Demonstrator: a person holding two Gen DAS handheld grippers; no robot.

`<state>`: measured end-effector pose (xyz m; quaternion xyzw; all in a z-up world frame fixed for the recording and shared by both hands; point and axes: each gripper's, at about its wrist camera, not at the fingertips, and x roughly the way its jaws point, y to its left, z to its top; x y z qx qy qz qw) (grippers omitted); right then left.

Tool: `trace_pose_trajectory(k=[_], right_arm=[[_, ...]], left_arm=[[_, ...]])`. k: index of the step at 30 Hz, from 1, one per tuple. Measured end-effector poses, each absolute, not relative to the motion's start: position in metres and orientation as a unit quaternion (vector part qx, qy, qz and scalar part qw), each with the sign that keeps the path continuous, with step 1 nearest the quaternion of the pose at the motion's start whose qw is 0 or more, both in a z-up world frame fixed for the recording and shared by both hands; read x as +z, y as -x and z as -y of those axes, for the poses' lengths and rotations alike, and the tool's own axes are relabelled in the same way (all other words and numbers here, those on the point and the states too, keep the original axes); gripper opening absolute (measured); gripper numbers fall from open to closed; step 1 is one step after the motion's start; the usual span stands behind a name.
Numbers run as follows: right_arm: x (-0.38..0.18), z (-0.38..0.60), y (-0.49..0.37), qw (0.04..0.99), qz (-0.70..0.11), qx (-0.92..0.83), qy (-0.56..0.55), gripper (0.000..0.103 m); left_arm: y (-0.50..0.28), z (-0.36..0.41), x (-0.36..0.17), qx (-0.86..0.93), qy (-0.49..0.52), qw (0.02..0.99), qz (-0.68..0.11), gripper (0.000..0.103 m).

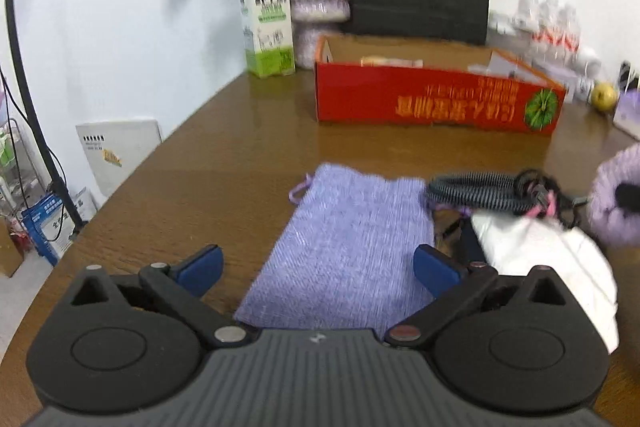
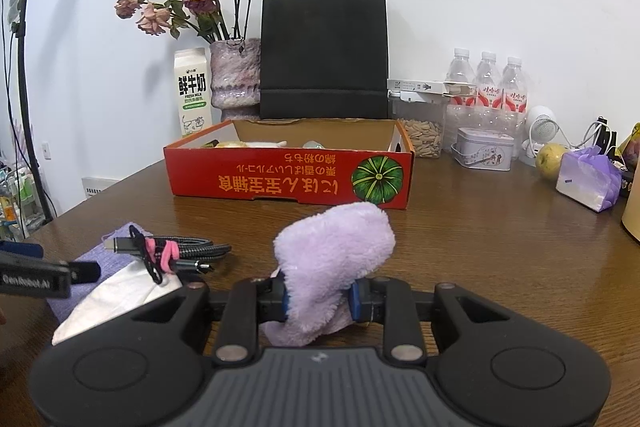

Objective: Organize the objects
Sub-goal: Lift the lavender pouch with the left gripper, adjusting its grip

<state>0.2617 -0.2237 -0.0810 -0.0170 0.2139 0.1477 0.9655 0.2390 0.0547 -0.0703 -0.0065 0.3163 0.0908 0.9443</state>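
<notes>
Near the desk (image 2: 480, 247) front edge lay a purple pouch (image 1: 344, 247). Left gripper (image 1: 318, 269) gaped above it; right gripper (image 2: 318, 297) pinched a fluffy cloth (image 2: 332, 259).

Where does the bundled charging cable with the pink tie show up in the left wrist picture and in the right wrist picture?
Left wrist view: the bundled charging cable lies right of centre, beyond the lavender cloth pouch, above the white mask.
Right wrist view: the cable lies at lower left, overlapping the mask's far edge.
Shared landmark: the red cardboard box behind it.
</notes>
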Motion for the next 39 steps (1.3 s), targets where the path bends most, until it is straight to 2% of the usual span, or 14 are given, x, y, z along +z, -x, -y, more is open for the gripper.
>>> trace_pose_trajectory(k=[19, 22, 25, 27, 28, 30, 31, 33, 36, 39], right_arm=[[-0.083, 0.222, -0.261, 0.965, -0.218, 0.148, 0.017, 0.025], [-0.083, 0.222, -0.261, 0.964, -0.218, 0.148, 0.016, 0.025], [-0.083, 0.222, -0.26, 0.964, -0.219, 0.149, 0.015, 0.025], [-0.084, 0.222, -0.26, 0.964, -0.22, 0.149, 0.014, 0.025], [-0.084, 0.222, -0.261, 0.964, -0.22, 0.149, 0.013, 0.025], [-0.084, 0.222, -0.261, 0.964, -0.221, 0.15, 0.012, 0.025], [-0.084, 0.222, -0.261, 0.964, -0.221, 0.15, 0.011, 0.025], [-0.084, 0.224, -0.263, 0.963, -0.222, 0.15, 0.009, 0.025], [-0.084, 0.225, -0.263, 0.963, -0.222, 0.151, 0.007, 0.025], [-0.083, 0.226, -0.262, 0.964, -0.219, 0.151, 0.006, 0.025]], left_arm=[[-0.25, -0.062, -0.075, 0.078, 0.027, 0.937, -0.34, 0.103], [-0.249, -0.06, -0.075, 0.076, 0.026, 0.938, -0.338, 0.1], [-0.244, -0.056, -0.074, 0.064, 0.021, 0.941, -0.331, 0.088], [-0.241, -0.052, -0.073, 0.056, 0.016, 0.944, -0.326, 0.074], [-0.239, -0.049, -0.072, 0.051, 0.015, 0.945, -0.323, 0.07], [-0.237, -0.045, -0.071, 0.043, 0.013, 0.947, -0.319, 0.051], [-0.236, -0.042, -0.071, 0.04, 0.011, 0.948, -0.317, 0.046], [-0.233, -0.038, -0.071, 0.038, 0.007, 0.949, -0.314, 0.026], [-0.23, -0.035, -0.07, 0.043, 0.005, 0.949, -0.311, 0.015], [-0.226, -0.033, -0.07, 0.054, 0.004, 0.949, -0.309, 0.013]])
